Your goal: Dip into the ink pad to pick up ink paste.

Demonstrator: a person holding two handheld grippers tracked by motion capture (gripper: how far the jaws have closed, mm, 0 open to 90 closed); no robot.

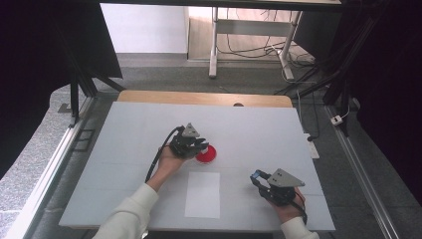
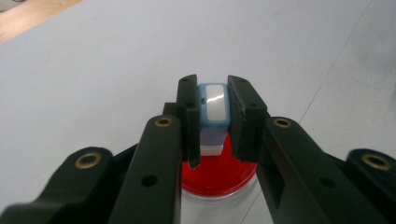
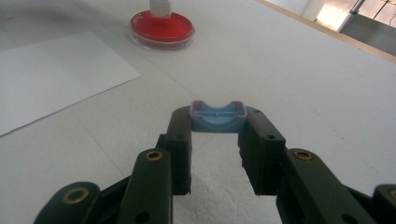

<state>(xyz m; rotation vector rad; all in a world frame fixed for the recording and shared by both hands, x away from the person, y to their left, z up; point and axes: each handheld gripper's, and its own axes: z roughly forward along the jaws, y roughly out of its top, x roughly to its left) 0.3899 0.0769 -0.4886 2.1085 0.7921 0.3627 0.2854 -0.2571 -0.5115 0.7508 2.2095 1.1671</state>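
Glossy stamp [image 2: 214,107] (plastic?) over round red dish [image 2: 219,175]

A rectangular table covered by a flat white board [image 1: 129,144] carries the items; a strip of its light wooden top [image 1: 199,97] shows along the far edge, at twelve o'clock. Two items lie directly on the board. A round, shallow red dish with a clear rim [image 1: 207,155] sits just past the centre. A blank rectangular sheet of white paper [image 1: 202,194] lies flat at six o'clock from the dish, near it but apart, close to the near edge.
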